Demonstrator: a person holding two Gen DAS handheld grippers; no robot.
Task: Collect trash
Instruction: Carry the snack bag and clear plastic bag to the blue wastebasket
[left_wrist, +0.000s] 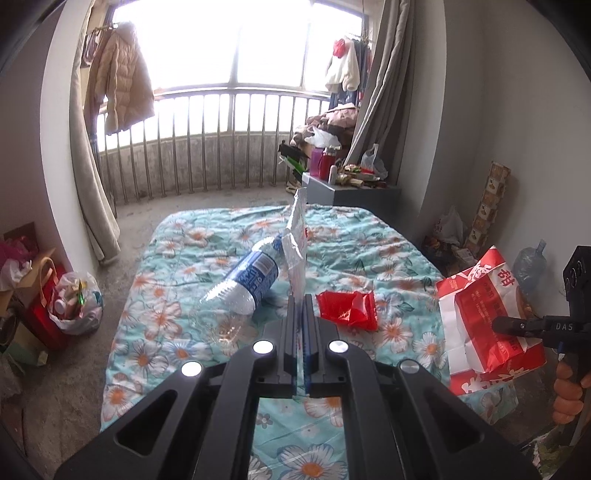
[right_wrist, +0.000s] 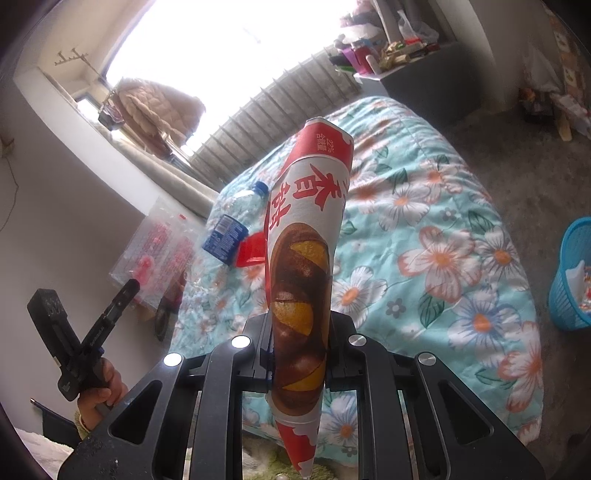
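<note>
My left gripper (left_wrist: 300, 301) is shut on a clear plastic wrapper (left_wrist: 296, 236) that stands up edge-on above the floral bed; the wrapper shows flat in the right wrist view (right_wrist: 159, 254). My right gripper (right_wrist: 298, 325) is shut on a red-and-white paper bread bag (right_wrist: 301, 258), held above the bed; the bag also shows at the right of the left wrist view (left_wrist: 484, 314). An empty blue-labelled plastic bottle (left_wrist: 243, 284) and a crumpled red wrapper (left_wrist: 347, 308) lie on the bed's quilt (left_wrist: 177, 295).
A blue plastic basket (right_wrist: 572, 273) stands on the floor right of the bed. A grey cabinet (left_wrist: 347, 192) with clutter stands beyond the bed. Bags of rubbish (left_wrist: 74, 302) sit on the floor at left. Window railing lies behind.
</note>
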